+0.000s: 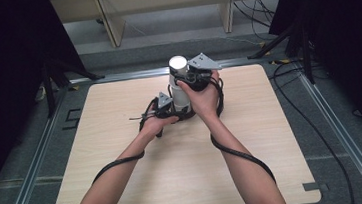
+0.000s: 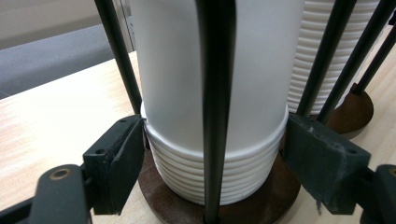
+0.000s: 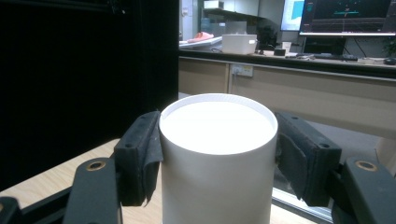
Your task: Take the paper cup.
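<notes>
— What's biggest here?
— The wooden table (image 1: 256,175). Toward its far middle stands a stack of white cups (image 1: 179,82) — my landmark — inside a rack of thin black rods (image 2: 215,107) on a round brown base (image 2: 159,198).
— And the grippers?
— The right gripper (image 3: 217,154) sits at the stack's top, jaws clamped on the uppermost cup (image 3: 217,158). The left gripper (image 2: 215,158) is low at the stack's foot, its pads (image 2: 122,163) pressed against the ribbed rims (image 2: 187,170) just above the base.
</notes>
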The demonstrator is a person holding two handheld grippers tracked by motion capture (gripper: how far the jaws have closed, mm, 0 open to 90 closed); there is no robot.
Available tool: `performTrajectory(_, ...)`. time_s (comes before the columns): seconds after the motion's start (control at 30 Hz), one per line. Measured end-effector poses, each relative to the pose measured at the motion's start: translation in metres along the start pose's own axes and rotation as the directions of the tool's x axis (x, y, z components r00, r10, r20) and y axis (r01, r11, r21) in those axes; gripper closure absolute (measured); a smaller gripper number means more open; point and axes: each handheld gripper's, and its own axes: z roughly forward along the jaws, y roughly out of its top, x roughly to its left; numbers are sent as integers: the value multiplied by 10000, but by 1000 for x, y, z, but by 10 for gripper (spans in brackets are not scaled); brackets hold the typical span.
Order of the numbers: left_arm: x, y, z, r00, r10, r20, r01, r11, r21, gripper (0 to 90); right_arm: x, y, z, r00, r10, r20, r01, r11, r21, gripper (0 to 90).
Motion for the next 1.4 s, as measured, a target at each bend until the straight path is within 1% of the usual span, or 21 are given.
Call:
performTrajectory(0.03,0,0,0,10000,-24,12,24,10000,3,210,-1,1,-1,9999,-132,-72,132,9999,-22,352)
performTrajectory(0.2,-1,-1,-2,10000,-41,8,41,10000,40,201,2,5,-4,9999,31,-158,-31,10000,-26,352)
performTrajectory(0.23,-2,-2,-3,9999,-41,110,40,9999,96,192,2,6,-4,9998,-51,-210,49,9999,-97,353)
performTrajectory(0.3,-2,-2,-6,10000,40,75,-41,9998,218,182,3,6,-6,9997,44,-251,-46,10000,-69,352)
performTrajectory(0.33,-2,-3,-7,10000,33,85,-35,9998,183,179,3,6,-6,9997,-38,-246,34,9999,-132,352)
performTrajectory(0.47,-3,-4,-12,9999,100,49,-101,9998,163,161,3,8,-9,9998,-2,-203,-1,9999,-145,352)
performTrajectory(0.6,-2,-2,-21,9998,158,-108,-157,9998,136,148,4,10,-15,9995,5,-321,-10,9999,-170,353)
performTrajectory(0.63,-1,-1,-27,9992,370,-179,-365,9990,271,148,5,10,-18,9992,106,-376,-116,9996,-262,353)
performTrajectory(0.67,-1,-1,-29,9988,445,-182,-440,9987,267,147,5,10,-20,9990,161,-408,-168,9997,-171,353)
performTrajectory(0.77,-1,0,-36,9988,475,-112,-473,9988,123,145,5,9,-23,9987,139,-482,-151,9996,-244,352)
performTrajectory(0.8,-1,0,-39,9988,473,-109,-472,9988,140,146,5,9,-25,9985,257,-479,-265,9995,-154,352)
performTrajectory(0.9,-2,2,-46,9983,581,-105,-580,9983,86,144,6,6,-30,9985,207,-502,-210,9998,-47,352)
performTrajectory(0.97,-3,3,-50,9975,699,-89,-698,9975,108,144,6,5,-32,9981,240,-567,-248,9996,-141,353)
performTrajectory(1.0,-4,3,-51,9979,640,-81,-639,9979,63,144,6,4,-33,9977,322,-604,-330,9994,-116,353)
performTrajectory(1.03,-6,4,-57,9979,641,-28,-640,9979,58,144,5,4,-35,9983,220,-546,-229,9996,-148,353)
performTrajectory(1.13,-7,3,-62,9976,694,-82,-693,9975,126,144,5,3,-37,9978,209,-634,-225,9995,-241,353)
performTrajectory(1.17,-11,1,-66,9992,396,5,-396,9991,-119,144,6,1,-41,9964,406,-746,-417,9990,-136,352)
performTrajectory(1.2,-13,0,-68,9992,401,-34,-402,9992,-89,144,6,1,-43,9970,374,-680,-385,9992,-146,353)
performTrajectory(1.23,-14,-1,-70,9995,325,-6,-325,9993,-209,144,6,0,-45,9963,464,-729,-470,9989,-66,353)
performTrajectory(1.33,-17,-2,-77,9995,318,30,-317,9991,-283,143,6,-2,-50,9955,557,-761,-559,9984,-11,353)
performTrajectory(1.4,-18,-2,-79,9993,372,47,-371,9989,-272,143,6,-3,-51,9952,569,-790,-583,9982,-143,352)
